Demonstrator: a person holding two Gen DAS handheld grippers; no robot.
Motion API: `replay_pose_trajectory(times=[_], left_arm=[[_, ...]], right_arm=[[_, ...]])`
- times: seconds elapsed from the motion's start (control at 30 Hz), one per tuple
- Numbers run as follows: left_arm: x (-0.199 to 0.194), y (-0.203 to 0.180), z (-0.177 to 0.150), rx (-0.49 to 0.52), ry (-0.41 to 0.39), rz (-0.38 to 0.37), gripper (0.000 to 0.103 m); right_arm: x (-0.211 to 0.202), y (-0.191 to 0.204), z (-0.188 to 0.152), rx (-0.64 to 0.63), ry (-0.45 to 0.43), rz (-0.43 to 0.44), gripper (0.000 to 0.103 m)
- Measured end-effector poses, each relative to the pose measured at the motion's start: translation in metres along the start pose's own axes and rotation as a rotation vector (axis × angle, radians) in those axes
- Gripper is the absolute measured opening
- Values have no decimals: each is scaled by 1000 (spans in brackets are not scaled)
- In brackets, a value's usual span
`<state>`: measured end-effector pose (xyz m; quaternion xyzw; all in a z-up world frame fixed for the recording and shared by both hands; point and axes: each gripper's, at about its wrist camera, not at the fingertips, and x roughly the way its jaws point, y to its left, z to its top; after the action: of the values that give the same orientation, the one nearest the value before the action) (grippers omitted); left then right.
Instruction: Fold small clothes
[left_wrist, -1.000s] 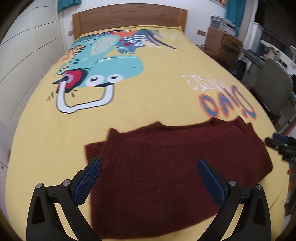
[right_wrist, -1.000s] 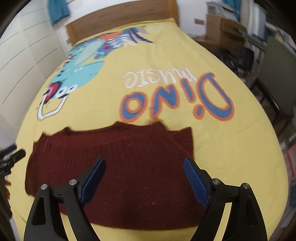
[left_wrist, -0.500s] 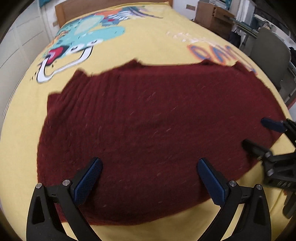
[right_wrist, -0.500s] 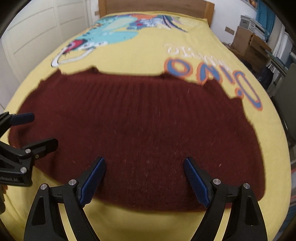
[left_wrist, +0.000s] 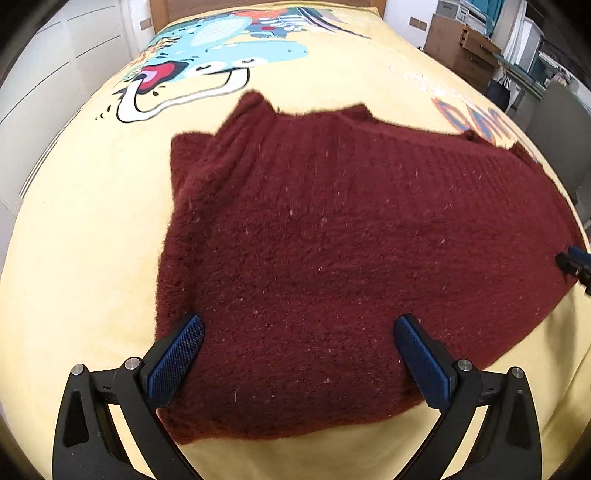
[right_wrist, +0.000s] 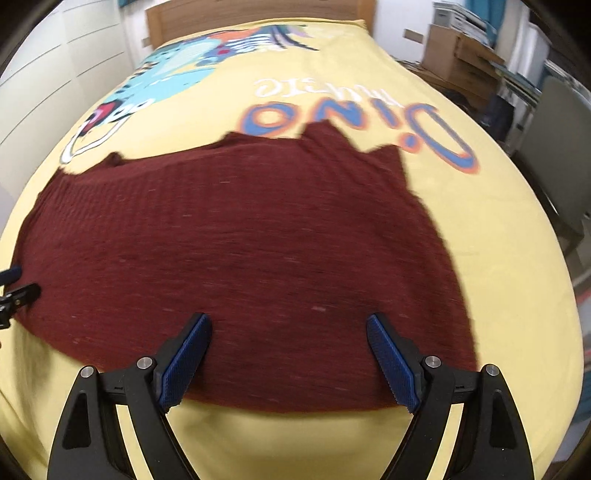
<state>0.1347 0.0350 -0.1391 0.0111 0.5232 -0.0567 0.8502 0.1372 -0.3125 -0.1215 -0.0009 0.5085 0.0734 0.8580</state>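
Observation:
A dark red knitted garment (left_wrist: 351, 258) lies spread flat on a yellow bedspread (left_wrist: 81, 229); it also fills the middle of the right wrist view (right_wrist: 240, 258). My left gripper (left_wrist: 299, 354) is open and empty, its blue pads over the garment's near left part. My right gripper (right_wrist: 288, 350) is open and empty over the garment's near edge. The right gripper's tip shows at the right edge of the left wrist view (left_wrist: 574, 260). The left gripper's tip shows at the left edge of the right wrist view (right_wrist: 14, 290).
The bedspread carries a dinosaur print (left_wrist: 207, 62) and "Dino" lettering (right_wrist: 351, 122). A wooden headboard (right_wrist: 255, 14) stands at the far end. White cupboard doors (left_wrist: 48, 74) run along the left. Cardboard boxes (right_wrist: 458, 55) and a chair (right_wrist: 561, 147) stand to the right of the bed.
Both grippers drew in low over the garment half a second ago. The left view now sits further left and the right view has pulled back a little. Both stay open.

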Motion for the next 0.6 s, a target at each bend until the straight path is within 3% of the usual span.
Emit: replay_pose_trajectory(times=[0.1,0.2,0.47,0.6], left_arm=[[5,1,-2,-7,0,4,102],[7,5,-4,-35,-9,-8,102],[5,8,-9,-53,-41,-22,102],[0,8,-2,-50,-8,-27,102]], right_arm=[[7,-7,-5,22,15,33,88],[16,-6,-8,23,10,41,95],[24,-3,-9,23,8,27,99],[21,0,-3,23,28,13,99]])
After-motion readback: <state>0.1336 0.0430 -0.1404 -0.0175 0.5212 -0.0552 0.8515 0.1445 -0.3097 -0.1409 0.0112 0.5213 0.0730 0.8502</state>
